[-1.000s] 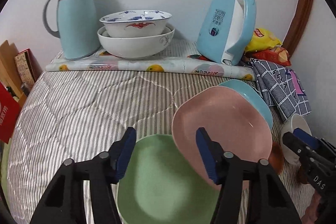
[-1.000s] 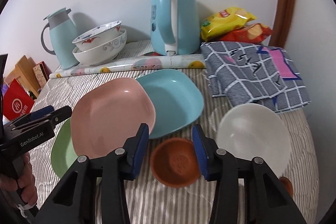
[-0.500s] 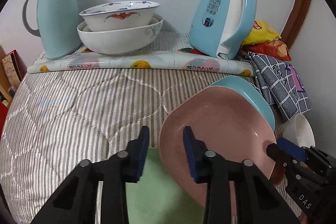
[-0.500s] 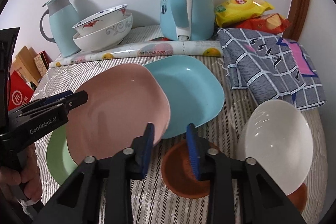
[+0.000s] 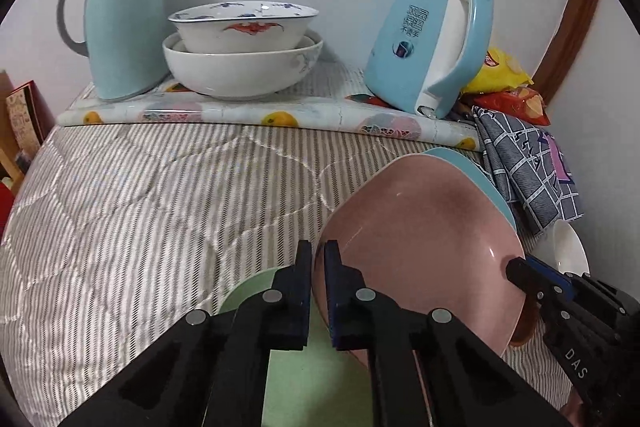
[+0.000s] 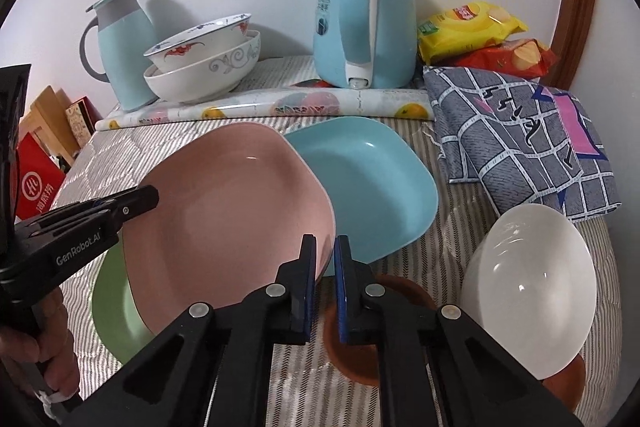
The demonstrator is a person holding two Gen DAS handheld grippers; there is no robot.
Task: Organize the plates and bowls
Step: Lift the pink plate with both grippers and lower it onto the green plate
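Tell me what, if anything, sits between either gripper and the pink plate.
Nothing visible does. The left gripper has its fingers closed on the pink plate at its left rim, and the right gripper is closed on its right rim. The plate overlaps the green plate and blue plate.

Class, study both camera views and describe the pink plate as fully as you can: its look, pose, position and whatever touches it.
The pink plate is a smooth, glossy, rounded-square dish with a shallow well, empty. It sits tilted, its left part over the green plate and its far right edge overlapping the blue plate. Both grippers pinch its rim: the left gripper on the left edge, the right gripper on the near right edge. It looks like ceramic or melamine.
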